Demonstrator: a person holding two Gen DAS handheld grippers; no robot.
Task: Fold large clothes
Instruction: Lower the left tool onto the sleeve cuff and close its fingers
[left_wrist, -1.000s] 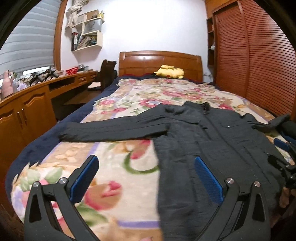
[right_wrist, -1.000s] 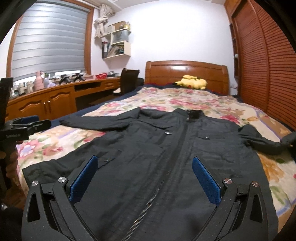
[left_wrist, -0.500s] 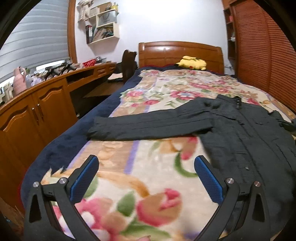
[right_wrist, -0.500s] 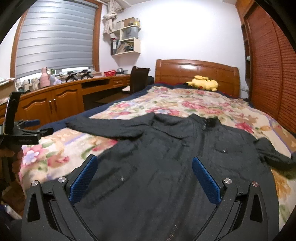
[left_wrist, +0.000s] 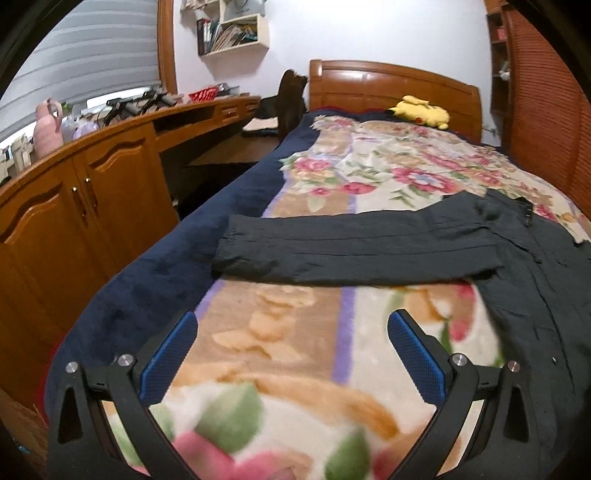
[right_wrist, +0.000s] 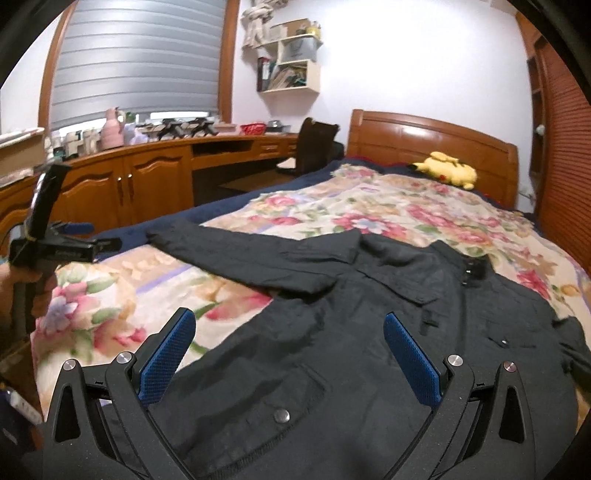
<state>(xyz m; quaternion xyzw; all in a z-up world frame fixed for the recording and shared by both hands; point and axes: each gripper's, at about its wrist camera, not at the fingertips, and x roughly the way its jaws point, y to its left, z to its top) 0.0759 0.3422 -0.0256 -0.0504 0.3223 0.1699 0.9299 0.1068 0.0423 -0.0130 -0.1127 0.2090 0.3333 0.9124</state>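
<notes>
The left gripper (left_wrist: 291, 354) hangs over the near part of the bed with its jaws spread wide and nothing between them; under the gap lies only the floral blanket (left_wrist: 280, 332) (blurred at the closest edge). Beyond the jaws, straight ahead, one sleeve (left_wrist: 351, 251) of the dark jacket (left_wrist: 535, 280) stretches flat across the blanket, its cuff pointing out past the left jaw toward the navy bed edge (left_wrist: 155, 280). The jacket's body runs down past the right jaw's outer side. Farther on, left of the jaws, stand the wooden cabinets (left_wrist: 85, 218); far ahead a yellow plush toy (left_wrist: 421, 112) rests in front of the headboard (left_wrist: 391, 86).

The right gripper (right_wrist: 290, 350) also has its jaws wide apart, gripping nothing. It hovers over the jacket's lower front: the fabric fills the space between and beneath the jaws, and a metal snap (right_wrist: 281, 416) shows just nearer than the gap. Ahead of the jaws the jacket lies spread front-up, its collar (right_wrist: 476, 269) beyond the right jaw and the outstretched sleeve reaching off beyond the left jaw. Well out to the left of that jaw, the left gripper shows side-on, held in a hand (right_wrist: 11, 280) at the bed's edge. Far beyond sit the plush toy, the headboard and a wall shelf (right_wrist: 291, 62).
</notes>
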